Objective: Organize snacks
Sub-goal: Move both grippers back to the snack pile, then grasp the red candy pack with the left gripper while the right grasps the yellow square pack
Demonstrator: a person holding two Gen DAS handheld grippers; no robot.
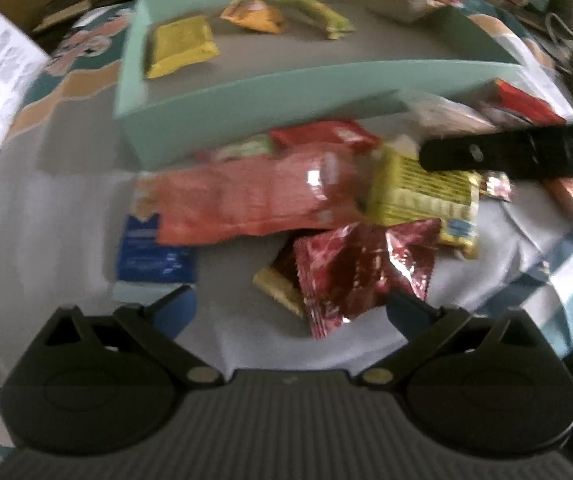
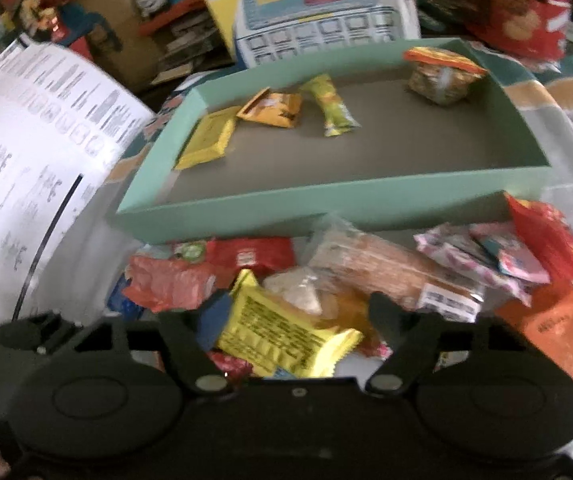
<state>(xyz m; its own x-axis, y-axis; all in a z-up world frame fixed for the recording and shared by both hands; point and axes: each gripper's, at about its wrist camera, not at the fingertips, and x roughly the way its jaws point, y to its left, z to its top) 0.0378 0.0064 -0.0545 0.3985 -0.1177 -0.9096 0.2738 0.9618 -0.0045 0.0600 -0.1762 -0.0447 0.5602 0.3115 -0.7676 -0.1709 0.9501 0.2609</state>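
The left gripper (image 1: 290, 300) is spread wide and holds nothing, hovering just short of a crumpled dark red foil packet (image 1: 362, 272) in the pile on the worktop (image 1: 66, 208). The right gripper (image 2: 298, 316) is also wide open, its fingers to either side of a yellow packet (image 2: 282, 340) without visibly clamping it. Behind the pile, the mint-green tray (image 2: 246, 210) holds four snacks: a flat yellow one (image 2: 206, 142), an orange one (image 2: 272, 110), a green one (image 2: 332, 106) and a bag at the far right corner (image 2: 442, 76).
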